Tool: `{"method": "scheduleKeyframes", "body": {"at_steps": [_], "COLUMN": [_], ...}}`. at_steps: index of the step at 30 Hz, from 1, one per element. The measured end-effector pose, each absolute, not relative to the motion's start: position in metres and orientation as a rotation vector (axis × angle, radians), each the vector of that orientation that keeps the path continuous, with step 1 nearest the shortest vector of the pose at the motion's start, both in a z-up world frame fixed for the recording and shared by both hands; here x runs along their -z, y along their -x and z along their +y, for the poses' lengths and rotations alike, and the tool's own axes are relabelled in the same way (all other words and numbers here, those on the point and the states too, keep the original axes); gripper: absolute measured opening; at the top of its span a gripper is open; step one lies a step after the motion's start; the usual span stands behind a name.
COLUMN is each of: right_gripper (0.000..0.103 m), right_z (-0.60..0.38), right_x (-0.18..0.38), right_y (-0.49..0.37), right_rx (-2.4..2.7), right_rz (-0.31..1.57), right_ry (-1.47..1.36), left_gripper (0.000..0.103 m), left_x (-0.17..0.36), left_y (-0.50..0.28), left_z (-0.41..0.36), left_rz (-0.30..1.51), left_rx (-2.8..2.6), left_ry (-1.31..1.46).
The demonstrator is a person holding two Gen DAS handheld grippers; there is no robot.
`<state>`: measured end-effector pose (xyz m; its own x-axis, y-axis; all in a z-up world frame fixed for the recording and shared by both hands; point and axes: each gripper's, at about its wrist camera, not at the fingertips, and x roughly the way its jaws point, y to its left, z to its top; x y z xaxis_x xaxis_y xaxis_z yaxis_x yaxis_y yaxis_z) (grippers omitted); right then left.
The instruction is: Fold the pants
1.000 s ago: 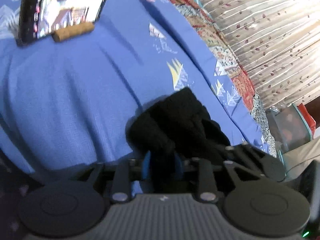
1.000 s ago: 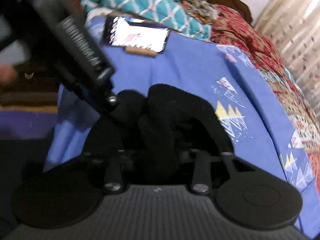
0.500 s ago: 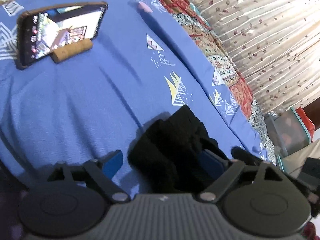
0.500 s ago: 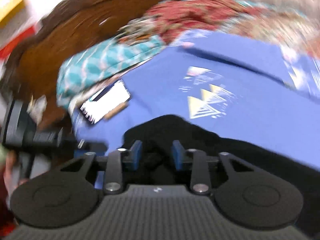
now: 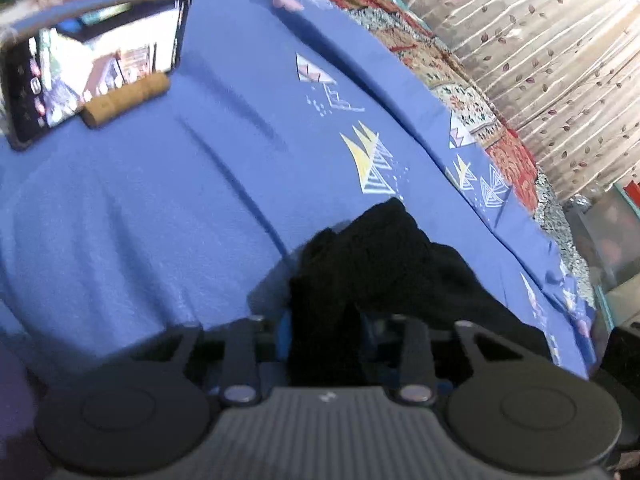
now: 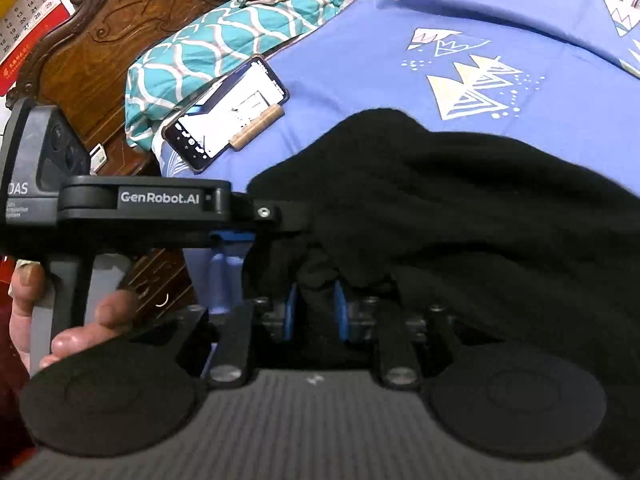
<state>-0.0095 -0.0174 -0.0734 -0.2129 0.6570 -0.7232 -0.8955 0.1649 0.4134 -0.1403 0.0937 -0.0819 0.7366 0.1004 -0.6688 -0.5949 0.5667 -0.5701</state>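
Observation:
The black pants (image 6: 460,208) lie bunched on the blue bedsheet (image 6: 360,60); they also show in the left wrist view (image 5: 380,256). My left gripper (image 5: 326,328) is shut on a fold of the pants at their near edge. It also shows from the side in the right wrist view (image 6: 280,216), gripping the pants' left edge. My right gripper (image 6: 314,304) is shut on a fold of the pants, its blue pads pinching the cloth. The black cloth drapes over its right finger.
A phone (image 6: 228,114) leans on a cork (image 6: 256,128) at the far side of the sheet (image 5: 160,200). A teal patterned pillow (image 6: 224,36) and a carved wooden headboard (image 6: 120,28) lie behind it. Curtains (image 5: 540,40) hang on the right.
My left gripper opened half a second ago and has shut again on the pants. My right gripper swung round and now faces the headboard, still holding the pants.

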Motion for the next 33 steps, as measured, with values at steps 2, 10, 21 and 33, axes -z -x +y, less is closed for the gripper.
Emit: {"method": "scheduleKeyframes", "body": {"at_steps": [2, 10, 21, 33], "right_gripper": [0.025, 0.025, 0.025, 0.025], "right_z": [-0.021, -0.058, -0.083, -0.079], "right_x": [0.069, 0.047, 0.055, 0.075], "right_y": [0.007, -0.023, -0.071, -0.055], "right_rx": [-1.460, -1.467, -1.246, -1.210], "right_rz": [1.058, 1.013, 1.073, 1.115], "right_ry": [0.278, 0.175, -0.007, 0.076], "left_gripper": [0.025, 0.043, 0.102, 0.018], "left_x": [0.073, 0.065, 0.008, 0.061], "left_y": [0.147, 0.174, 0.152, 0.030], "left_z": [0.086, 0.064, 0.117, 0.117], "left_rz": [0.621, 0.624, 0.454, 0.766], "left_rx": [-0.473, -0.512, -0.374, -0.257], "left_ry": [0.827, 0.714, 0.564, 0.476]}}
